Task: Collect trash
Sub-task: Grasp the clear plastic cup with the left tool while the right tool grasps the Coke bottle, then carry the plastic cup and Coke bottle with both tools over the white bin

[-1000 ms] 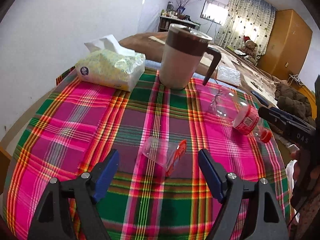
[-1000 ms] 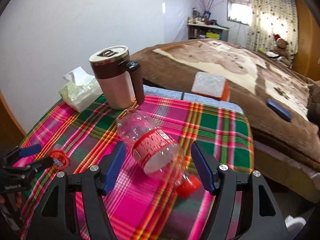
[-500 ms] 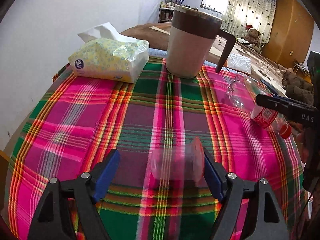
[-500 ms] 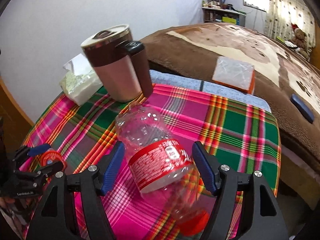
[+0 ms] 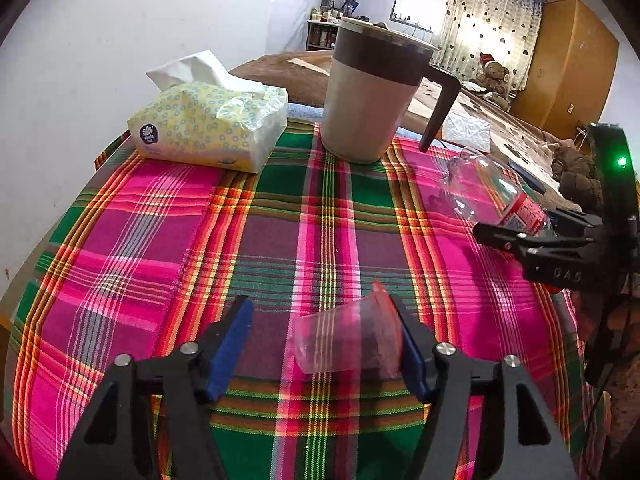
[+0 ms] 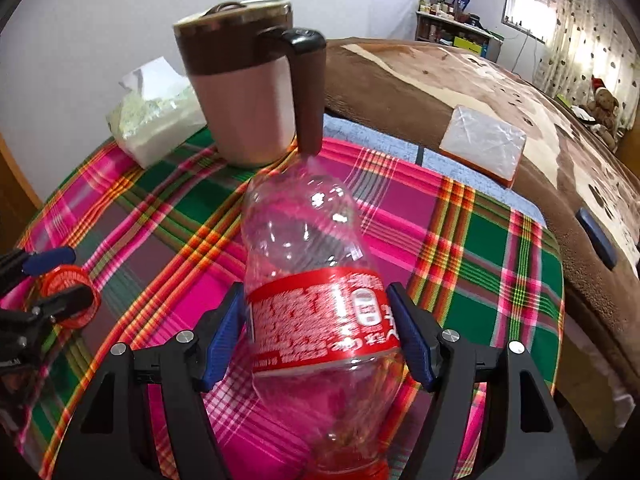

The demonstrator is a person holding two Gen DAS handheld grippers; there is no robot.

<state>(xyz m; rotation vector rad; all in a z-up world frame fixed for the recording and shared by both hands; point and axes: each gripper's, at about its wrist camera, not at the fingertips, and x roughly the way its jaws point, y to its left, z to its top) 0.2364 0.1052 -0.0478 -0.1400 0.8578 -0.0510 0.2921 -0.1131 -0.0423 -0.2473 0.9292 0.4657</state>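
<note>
A clear plastic cup (image 5: pixel 344 340) with a red rim lies on its side on the plaid tablecloth (image 5: pixel 160 240). It is between the fingers of my left gripper (image 5: pixel 318 308), against the right one, with a gap to the left one. The jaws are closing. An empty clear bottle (image 6: pixel 304 240) with a red label and red cap lies between the fingers of my right gripper (image 6: pixel 316 296). The blue pads flank the label closely, and no squeeze shows. The left wrist view shows the bottle (image 5: pixel 480 188) under the right gripper (image 5: pixel 532 228). The cup's rim (image 6: pixel 66 292) shows at far left.
A tall brown-and-beige lidded mug (image 5: pixel 372 92) stands at the back of the table. A yellow tissue pack (image 5: pixel 208 128) lies left of it. A brown bed (image 6: pixel 440 80) behind the table carries a white packet (image 6: pixel 484 140). A white wall runs along the left.
The left gripper moved forward around the cup, which turned and now rests by the right finger; its jaws narrowed. The right gripper sank and moved forward, straddling the bottle's label.
</note>
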